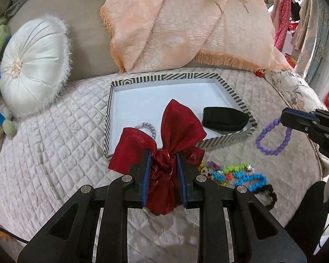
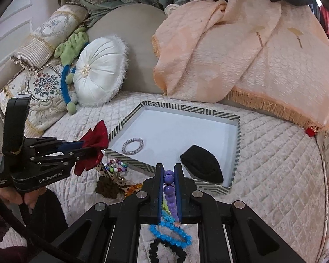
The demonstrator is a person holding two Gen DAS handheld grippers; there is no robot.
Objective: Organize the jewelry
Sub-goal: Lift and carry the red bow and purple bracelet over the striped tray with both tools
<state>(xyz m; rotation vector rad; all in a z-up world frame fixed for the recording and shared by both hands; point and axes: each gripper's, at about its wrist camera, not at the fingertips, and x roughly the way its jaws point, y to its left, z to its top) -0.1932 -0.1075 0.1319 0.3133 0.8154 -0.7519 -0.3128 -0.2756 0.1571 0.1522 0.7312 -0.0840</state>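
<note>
Quilted bed cover (image 1: 54,153) lies under your fingers: your left gripper (image 1: 163,153) is clenched on the red bow (image 1: 164,140), your right gripper (image 2: 168,171) on the purple bead bracelet (image 1: 274,138). Both hang before the striped tray (image 2: 186,107), which holds a grey bracelet (image 2: 132,145) and black pouch (image 2: 201,168).

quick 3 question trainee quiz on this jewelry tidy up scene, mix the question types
1. True or false: the left gripper is shut on the red bow.
2. What does the right gripper hold? A) black pouch B) purple bead bracelet C) blue bracelet
3. Fill in: inside the striped tray lie a silver bracelet and a black ____.

Key
1. True
2. B, the purple bead bracelet; the blue bracelet lies on the quilt.
3. pouch: the black pouch.
</note>
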